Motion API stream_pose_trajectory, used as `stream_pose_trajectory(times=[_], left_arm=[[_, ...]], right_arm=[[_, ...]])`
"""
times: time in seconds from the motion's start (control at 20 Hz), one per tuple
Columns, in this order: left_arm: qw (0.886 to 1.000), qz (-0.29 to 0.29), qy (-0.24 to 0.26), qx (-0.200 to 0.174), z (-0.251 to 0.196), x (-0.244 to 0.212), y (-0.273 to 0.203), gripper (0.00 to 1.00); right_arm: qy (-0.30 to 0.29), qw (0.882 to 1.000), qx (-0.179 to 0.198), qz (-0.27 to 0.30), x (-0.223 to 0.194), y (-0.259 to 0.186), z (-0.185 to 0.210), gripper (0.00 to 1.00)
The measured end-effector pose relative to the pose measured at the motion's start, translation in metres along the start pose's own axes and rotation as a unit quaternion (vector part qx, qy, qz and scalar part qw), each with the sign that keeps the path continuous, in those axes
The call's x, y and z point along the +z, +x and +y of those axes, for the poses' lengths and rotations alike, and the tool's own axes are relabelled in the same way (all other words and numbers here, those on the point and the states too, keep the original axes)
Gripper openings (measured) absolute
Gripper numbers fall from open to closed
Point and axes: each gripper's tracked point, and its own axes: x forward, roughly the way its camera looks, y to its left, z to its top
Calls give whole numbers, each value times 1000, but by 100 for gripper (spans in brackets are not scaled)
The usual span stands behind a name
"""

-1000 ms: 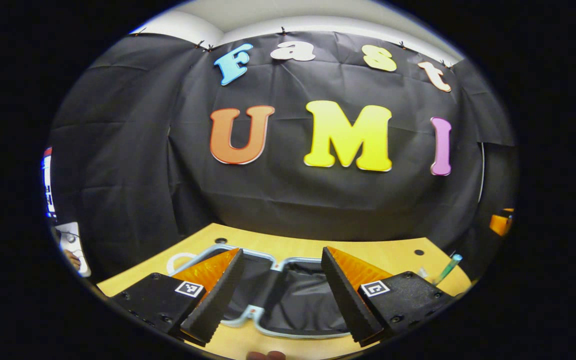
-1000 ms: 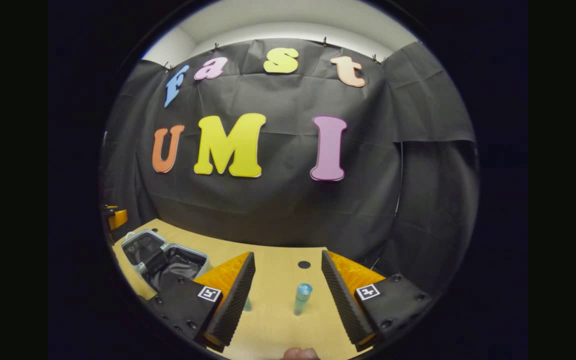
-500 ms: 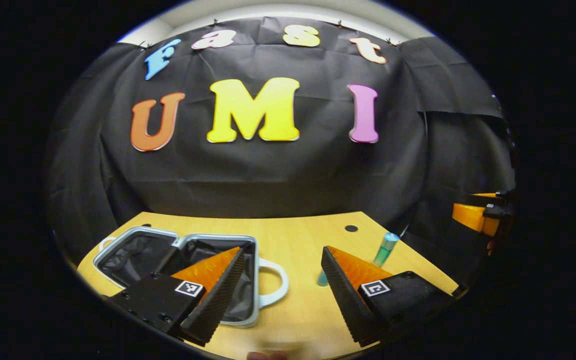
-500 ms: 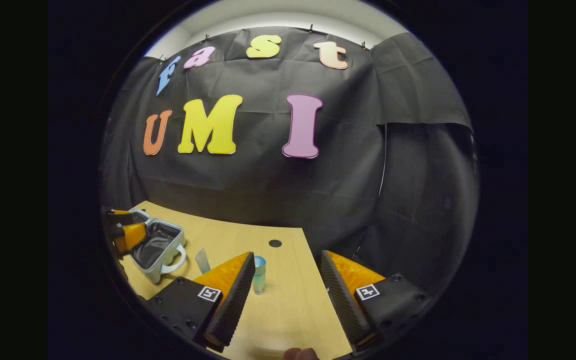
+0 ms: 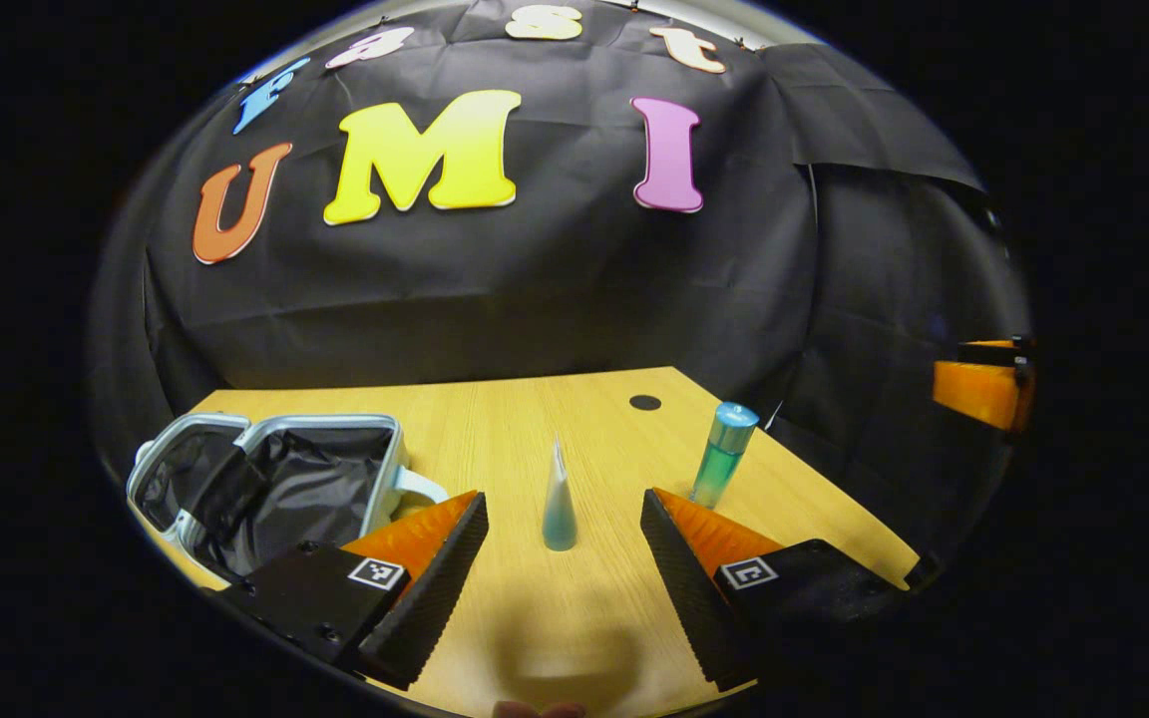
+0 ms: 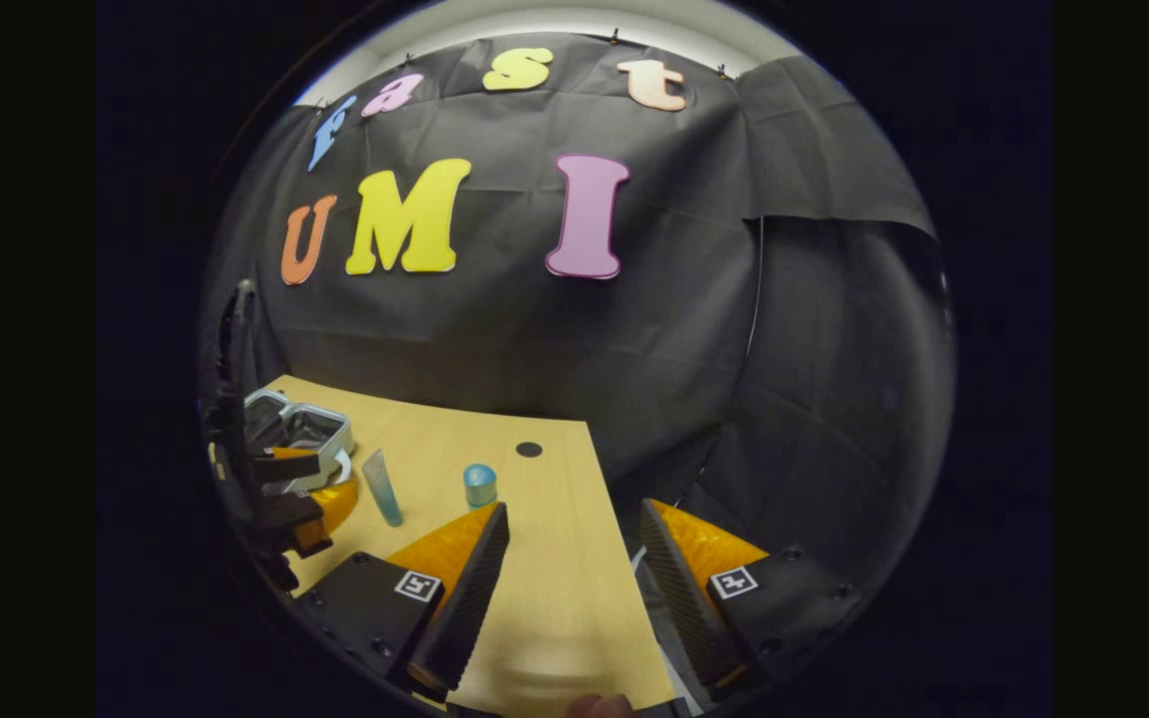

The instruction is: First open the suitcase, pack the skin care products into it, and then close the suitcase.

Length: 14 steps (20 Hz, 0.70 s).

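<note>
A small silver suitcase (image 5: 320,421) lies open on the wooden table, its dark lining showing, left of my left gripper (image 5: 565,588). That gripper is open and empty, with a tapered teal tube (image 5: 560,499) standing upright just ahead between its fingers. A teal bottle (image 5: 724,454) stands upright farther right. My right gripper (image 6: 570,588) is open and empty over the table's right edge. The bottle (image 6: 480,486) and tube (image 6: 382,487) sit to its left, with the suitcase (image 6: 330,439) and the left gripper (image 6: 315,482) beyond. The right gripper (image 5: 978,384) hangs at the far right.
The wooden table (image 5: 574,419) has a small round hole (image 5: 645,402) near its back edge. Its right edge (image 6: 614,519) drops off beside my right gripper. Black cloth walls close the booth behind and on the right.
My left gripper has swung right, from above the open suitcase to facing the tube. My right gripper has drifted right, so the bottle has slid left out of its fingers' gap.
</note>
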Motion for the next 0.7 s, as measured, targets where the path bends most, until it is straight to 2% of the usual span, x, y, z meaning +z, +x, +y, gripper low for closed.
stream_pose_trajectory(times=[0.25, 0.5, 0.7], left_arm=[[999, 30, -23, 12, 4, -31, 45, 99], [998, 57, -11, 20, 7, -55, 82, 99], [997, 70, -3, 25, 11, -63, 97, 85]], right_arm=[[-9, 1000, 0, 25, -15, 0, -11, 79], [-3, 999, 4, 47, -30, 6, -13, 79], [-3, 999, 4, 48, -30, 11, -14, 79]])
